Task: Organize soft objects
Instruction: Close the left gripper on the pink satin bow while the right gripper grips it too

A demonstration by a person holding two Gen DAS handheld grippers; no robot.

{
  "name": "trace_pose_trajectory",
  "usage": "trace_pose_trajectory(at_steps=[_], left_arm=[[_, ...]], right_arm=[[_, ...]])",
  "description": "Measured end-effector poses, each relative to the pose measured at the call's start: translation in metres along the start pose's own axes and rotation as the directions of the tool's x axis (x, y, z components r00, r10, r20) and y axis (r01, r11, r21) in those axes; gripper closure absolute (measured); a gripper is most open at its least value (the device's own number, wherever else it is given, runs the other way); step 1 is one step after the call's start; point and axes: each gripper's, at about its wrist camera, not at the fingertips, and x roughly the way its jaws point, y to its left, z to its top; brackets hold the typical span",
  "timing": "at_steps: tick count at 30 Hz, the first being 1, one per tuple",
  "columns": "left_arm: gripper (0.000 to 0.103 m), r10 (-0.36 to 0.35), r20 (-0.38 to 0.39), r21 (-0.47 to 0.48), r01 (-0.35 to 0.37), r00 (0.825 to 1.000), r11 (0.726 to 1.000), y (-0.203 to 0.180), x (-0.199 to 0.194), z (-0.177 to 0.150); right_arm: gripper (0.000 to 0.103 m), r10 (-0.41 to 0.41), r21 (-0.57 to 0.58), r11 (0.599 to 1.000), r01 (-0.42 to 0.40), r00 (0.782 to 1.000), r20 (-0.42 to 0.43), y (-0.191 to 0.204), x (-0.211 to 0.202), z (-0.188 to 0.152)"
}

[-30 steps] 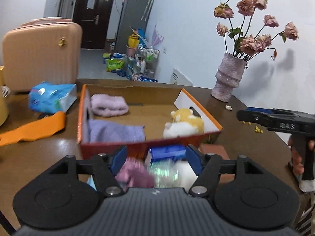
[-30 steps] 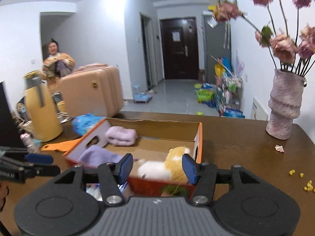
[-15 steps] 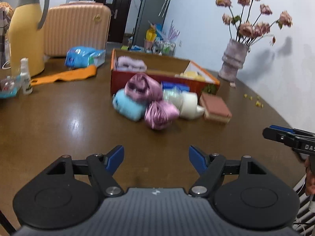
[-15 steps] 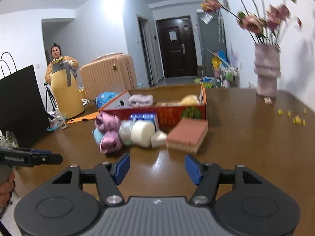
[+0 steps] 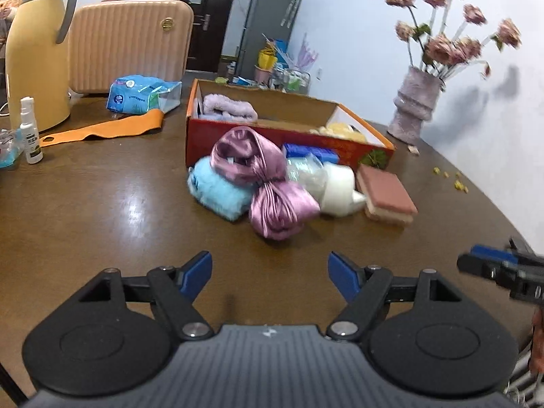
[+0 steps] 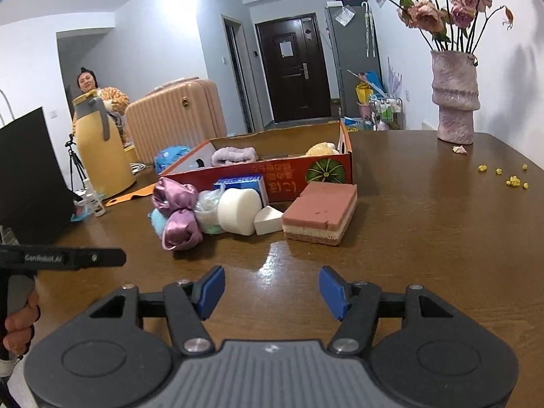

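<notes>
An orange-red cardboard box (image 5: 272, 137) (image 6: 306, 170) stands on the brown table and holds a lilac towel (image 5: 227, 108) and a yellow plush toy (image 5: 340, 129). In front of it lies a pile: two purple satin bundles (image 5: 282, 210) (image 6: 180, 227), a light blue fluffy cloth (image 5: 217, 193), a white round sponge (image 6: 238, 210) and a pink layered sponge (image 6: 319, 214). My left gripper (image 5: 270, 268) hovers short of the pile, its jaws opening with nothing between them. My right gripper (image 6: 272, 287) is open and empty, also short of the pile.
A yellow thermos (image 5: 34, 51), a small spray bottle (image 5: 29, 129), an orange strip (image 5: 112, 129) and a blue tissue pack (image 5: 142, 93) sit at the left. A pink vase (image 6: 455, 102) stands at the back right. A black bag (image 6: 30, 170) is at the far left. A person (image 6: 88, 85) stands behind.
Both grippers have drawn back and down from the box, so the pile now lies ahead of them. The left jaws stand a little wider.
</notes>
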Motion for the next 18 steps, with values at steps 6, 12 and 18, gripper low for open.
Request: trace_pose_trajectory(at_steps=[6,12,18], left_arm=[[0.026,-0.024,0.03,-0.019,0.025,0.999,1.0,-0.002,0.042,0.032],[0.035,-0.055,0.001,-0.042,0.055,0.998,0.998,0.004,0.083,0.05],[0.066,-0.122,-0.047,-0.007,0.122,0.991,0.993,0.019,0.09,0.043]], right_arm=[[0.042,0.021,-0.023,1.0,-0.02,1.0,0.012,0.008,0.028,0.024],[0.043,0.047,-0.089,0.995,-0.046,0.999,0.003,0.029,0.071,0.053],[0.048,0.085,-0.105,0.991,-0.084,0.996,0.004,0.048,0.113,0.079]])
